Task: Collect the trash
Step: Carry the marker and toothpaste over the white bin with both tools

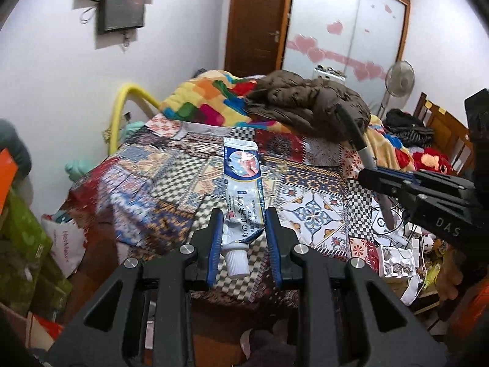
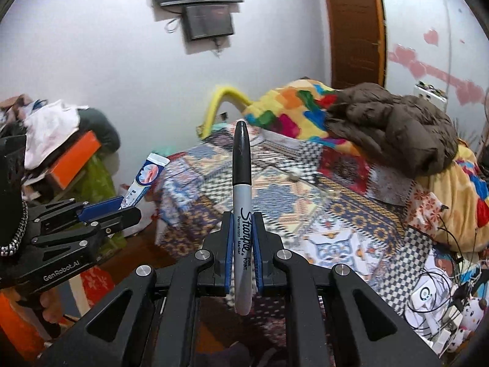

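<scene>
My left gripper is shut on a squeezed white and blue toothpaste tube, its white cap toward the camera, held above the patchwork bed. The tube also shows in the right wrist view, sticking out of the left gripper. My right gripper is shut on a grey Sharpie marker with a black cap, pointing forward and up. In the left wrist view the right gripper holds the marker at the right.
The bed carries a colourful blanket and a brown jacket. Boxes and bags stack at the left. Cables, white packaging and toys clutter the right. A wooden chair and a fan stand behind.
</scene>
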`<state>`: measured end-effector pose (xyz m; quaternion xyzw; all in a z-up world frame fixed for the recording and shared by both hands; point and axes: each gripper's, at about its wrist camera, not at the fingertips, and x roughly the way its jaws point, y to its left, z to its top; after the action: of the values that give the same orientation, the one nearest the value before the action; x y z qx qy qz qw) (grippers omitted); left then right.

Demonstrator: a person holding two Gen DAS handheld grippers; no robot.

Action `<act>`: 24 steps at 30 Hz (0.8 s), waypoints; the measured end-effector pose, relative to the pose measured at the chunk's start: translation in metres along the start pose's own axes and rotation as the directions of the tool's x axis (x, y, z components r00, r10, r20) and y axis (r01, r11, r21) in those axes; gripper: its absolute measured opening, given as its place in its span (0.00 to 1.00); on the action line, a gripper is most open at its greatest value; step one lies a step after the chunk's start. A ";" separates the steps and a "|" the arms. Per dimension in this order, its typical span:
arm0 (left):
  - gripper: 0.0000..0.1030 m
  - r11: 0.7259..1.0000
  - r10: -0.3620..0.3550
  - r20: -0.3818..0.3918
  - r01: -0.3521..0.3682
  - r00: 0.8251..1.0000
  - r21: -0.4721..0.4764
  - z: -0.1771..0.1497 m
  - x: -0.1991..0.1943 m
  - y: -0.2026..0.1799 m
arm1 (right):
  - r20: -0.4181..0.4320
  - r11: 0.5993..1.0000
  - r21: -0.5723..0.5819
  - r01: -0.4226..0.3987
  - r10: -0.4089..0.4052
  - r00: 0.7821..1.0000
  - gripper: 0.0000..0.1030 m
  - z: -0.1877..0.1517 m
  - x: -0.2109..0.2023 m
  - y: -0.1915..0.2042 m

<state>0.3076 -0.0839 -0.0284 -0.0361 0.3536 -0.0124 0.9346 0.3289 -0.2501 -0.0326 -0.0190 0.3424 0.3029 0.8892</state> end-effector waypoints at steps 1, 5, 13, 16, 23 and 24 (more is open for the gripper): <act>0.26 1.000 0.010 0.004 -0.010 1.000 -0.008 -0.004 -0.007 0.005 | -0.002 1.000 -0.010 -0.011 0.011 1.000 0.10 -0.002 0.000 0.009; 0.26 0.998 0.051 0.011 -0.051 0.999 -0.044 -0.026 -0.031 0.030 | -0.013 0.998 -0.047 -0.049 0.048 0.999 0.10 -0.010 0.003 0.044; 0.26 0.985 0.132 -0.015 -0.133 0.991 -0.109 -0.076 -0.058 0.083 | -0.080 0.987 -0.101 -0.127 0.119 0.990 0.10 -0.033 0.023 0.106; 0.26 0.978 0.143 -0.035 -0.146 0.989 -0.149 -0.093 -0.061 0.104 | -0.118 0.981 -0.112 -0.157 0.144 0.982 0.10 -0.044 0.036 0.128; 0.26 0.957 0.161 -0.096 -0.179 0.982 -0.228 -0.129 -0.057 0.154 | -0.228 0.966 -0.134 -0.219 0.185 0.956 0.10 -0.069 0.075 0.169; 0.26 0.952 0.164 -0.110 -0.186 0.980 -0.241 -0.135 -0.054 0.162 | -0.251 0.964 -0.137 -0.230 0.191 0.949 0.10 -0.073 0.084 0.175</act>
<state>0.1775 0.0724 -0.1062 -0.1217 0.3952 0.1137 0.9034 0.2373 -0.0812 -0.1104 -0.0912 0.4194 0.4190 0.8002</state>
